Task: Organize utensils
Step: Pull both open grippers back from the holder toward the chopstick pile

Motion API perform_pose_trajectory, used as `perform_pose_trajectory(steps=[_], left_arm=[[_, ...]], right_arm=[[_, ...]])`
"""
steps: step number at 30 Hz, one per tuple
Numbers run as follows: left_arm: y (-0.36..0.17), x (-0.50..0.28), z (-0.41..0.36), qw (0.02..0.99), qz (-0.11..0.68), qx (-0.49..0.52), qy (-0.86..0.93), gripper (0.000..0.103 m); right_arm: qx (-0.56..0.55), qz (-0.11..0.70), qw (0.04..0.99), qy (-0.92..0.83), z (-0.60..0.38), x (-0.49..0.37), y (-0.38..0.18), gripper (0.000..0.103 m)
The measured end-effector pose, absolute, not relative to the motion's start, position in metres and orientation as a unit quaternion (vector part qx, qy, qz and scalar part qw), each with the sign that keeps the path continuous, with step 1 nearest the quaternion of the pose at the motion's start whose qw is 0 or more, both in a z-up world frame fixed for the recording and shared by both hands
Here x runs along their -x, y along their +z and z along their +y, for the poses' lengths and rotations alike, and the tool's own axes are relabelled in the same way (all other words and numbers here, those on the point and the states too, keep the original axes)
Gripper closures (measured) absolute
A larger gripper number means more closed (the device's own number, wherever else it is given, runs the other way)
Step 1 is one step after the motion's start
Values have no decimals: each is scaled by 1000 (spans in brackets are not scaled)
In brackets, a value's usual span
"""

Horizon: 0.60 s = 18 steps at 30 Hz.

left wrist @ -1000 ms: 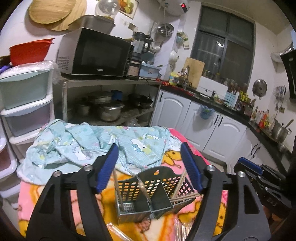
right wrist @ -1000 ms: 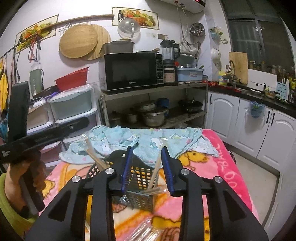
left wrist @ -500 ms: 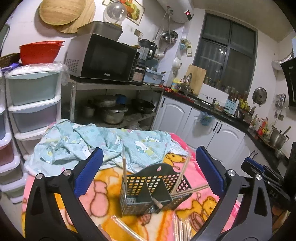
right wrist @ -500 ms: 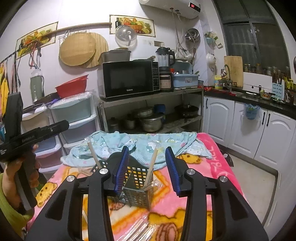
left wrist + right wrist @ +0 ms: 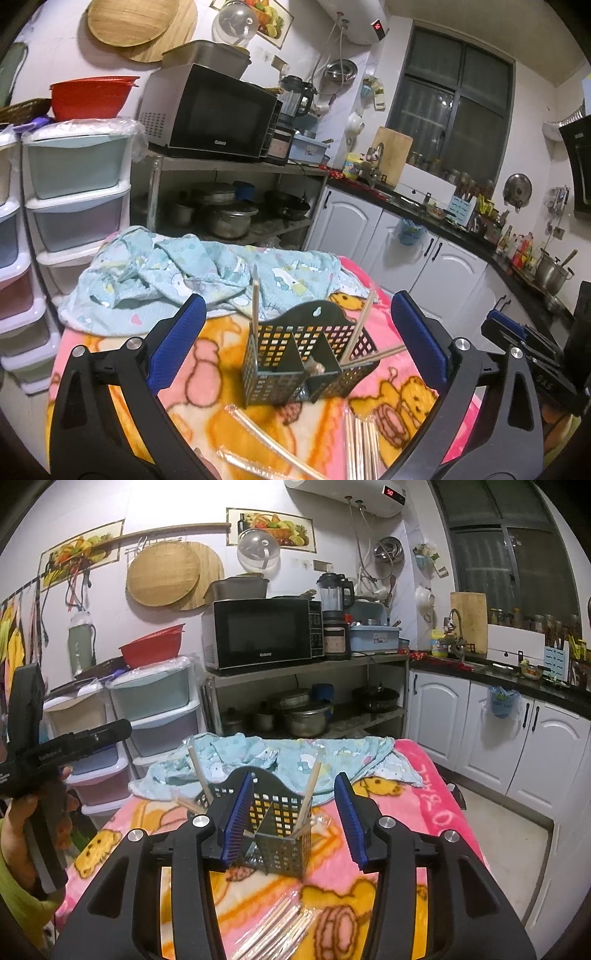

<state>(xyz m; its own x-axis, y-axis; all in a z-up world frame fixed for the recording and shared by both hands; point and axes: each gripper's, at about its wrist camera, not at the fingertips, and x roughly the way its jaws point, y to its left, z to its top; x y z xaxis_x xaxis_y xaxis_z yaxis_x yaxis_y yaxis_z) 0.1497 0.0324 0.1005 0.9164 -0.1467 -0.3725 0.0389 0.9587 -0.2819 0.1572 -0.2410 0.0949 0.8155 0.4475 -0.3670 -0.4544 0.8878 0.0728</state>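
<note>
Cartoon blanket (image 5: 110, 373), caddy (image 5: 306, 354) at 12 o'clock, wrapped chopsticks (image 5: 273, 932) at 6: light, slippery, pinch mid-length; left gripper (image 5: 295, 350) released wide, right gripper (image 5: 291, 823) just opening, empty.

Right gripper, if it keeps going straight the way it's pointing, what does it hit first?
Most likely the perforated utensil caddy, which sits between the open jaws of the right gripper, ahead on the blanket. Depth is uncertain.

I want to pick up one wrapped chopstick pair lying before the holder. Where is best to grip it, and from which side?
Grip the long wrapped pair near its middle, coming from above with fingers across it: it lies flat on the blanket, apart from the holder.
</note>
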Motion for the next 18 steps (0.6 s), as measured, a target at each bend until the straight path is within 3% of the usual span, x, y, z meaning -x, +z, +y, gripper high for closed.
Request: perform_pose_trajectory(steps=[18], left_arm=[[71, -126, 24, 964, 231, 123, -49, 11]], right_arm=[[50, 239, 936, 255, -222, -135, 58, 59]])
